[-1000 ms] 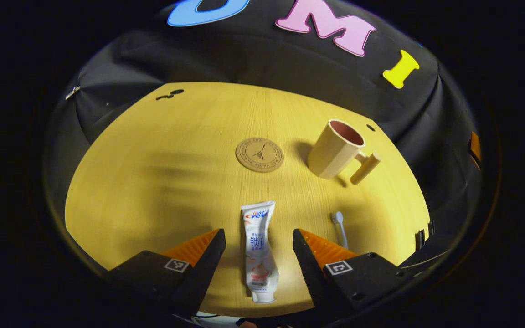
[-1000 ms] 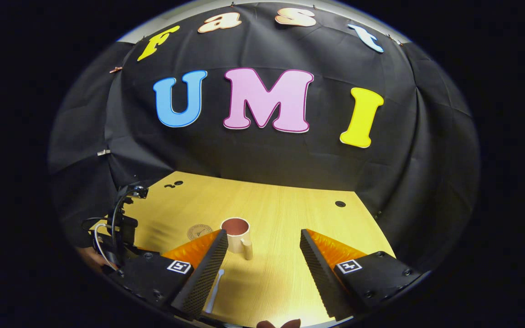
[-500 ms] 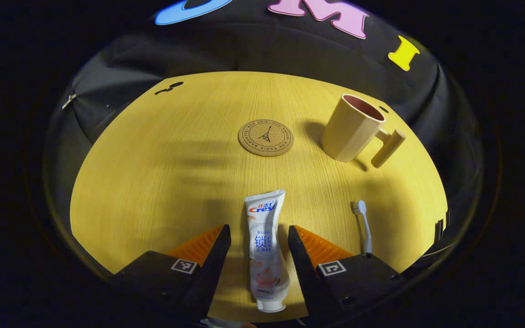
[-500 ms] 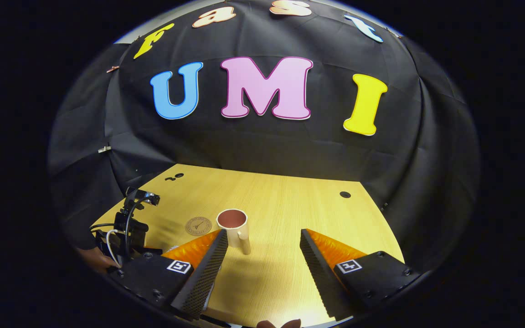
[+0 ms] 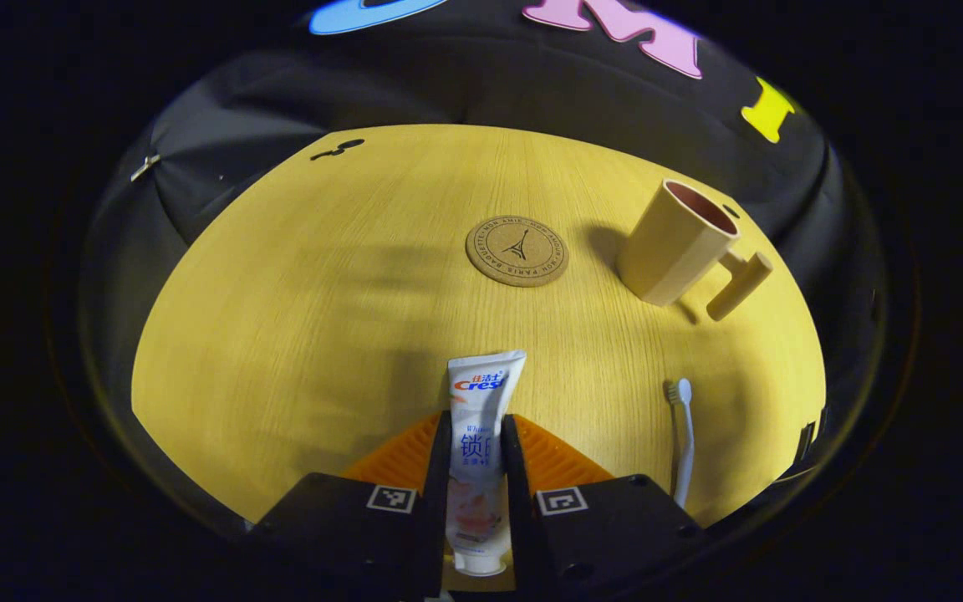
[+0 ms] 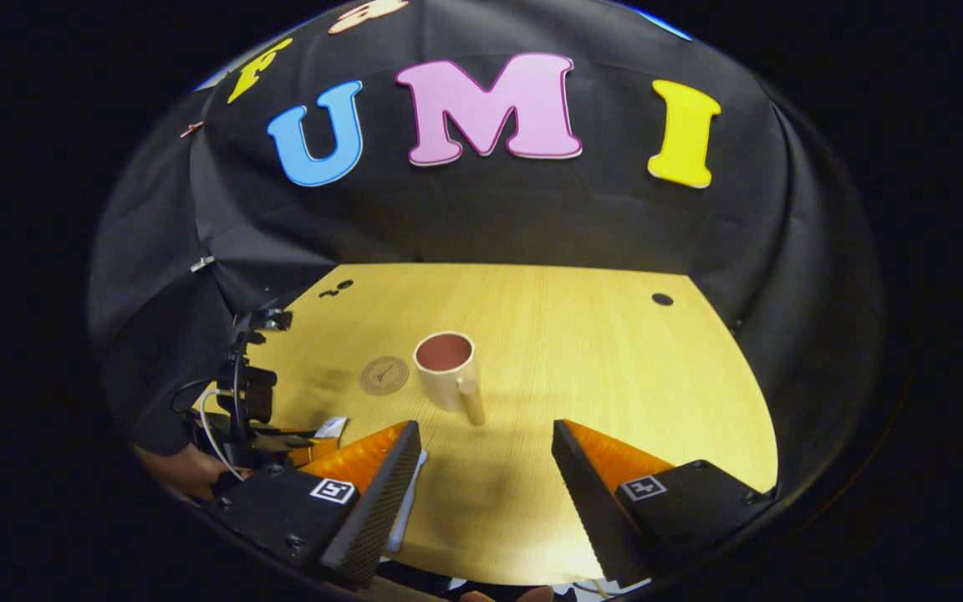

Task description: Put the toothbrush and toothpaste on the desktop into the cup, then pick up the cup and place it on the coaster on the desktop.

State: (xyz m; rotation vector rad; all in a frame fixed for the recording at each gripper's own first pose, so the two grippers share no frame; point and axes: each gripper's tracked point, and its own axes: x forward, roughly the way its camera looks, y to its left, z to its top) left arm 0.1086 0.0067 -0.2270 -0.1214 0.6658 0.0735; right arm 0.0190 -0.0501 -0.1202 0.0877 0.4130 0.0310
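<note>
Yellow wooden surface (image 5: 323,318) carries one cup (image 5: 675,242), one round coaster (image 5: 517,251), one toothpaste tube (image 5: 481,435) and one toothbrush (image 5: 682,439). One cup stands upright right of the coaster, handle toward the viewer. Left gripper (image 5: 477,468) has its jaws clenched on the toothpaste, which lies lengthwise, crimped end pointing at the coaster. Right gripper (image 6: 481,485) hangs with jaws wide apart, holding nothing. Toothbrush lies parallel, bristles away.

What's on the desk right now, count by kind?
Toothpaste tube: 1, clamped in the left gripper
Toothbrush: 1, lying flat
Cup: 1, upright, holding nothing I can see
Coaster: 1, bare
Total: 4
</note>
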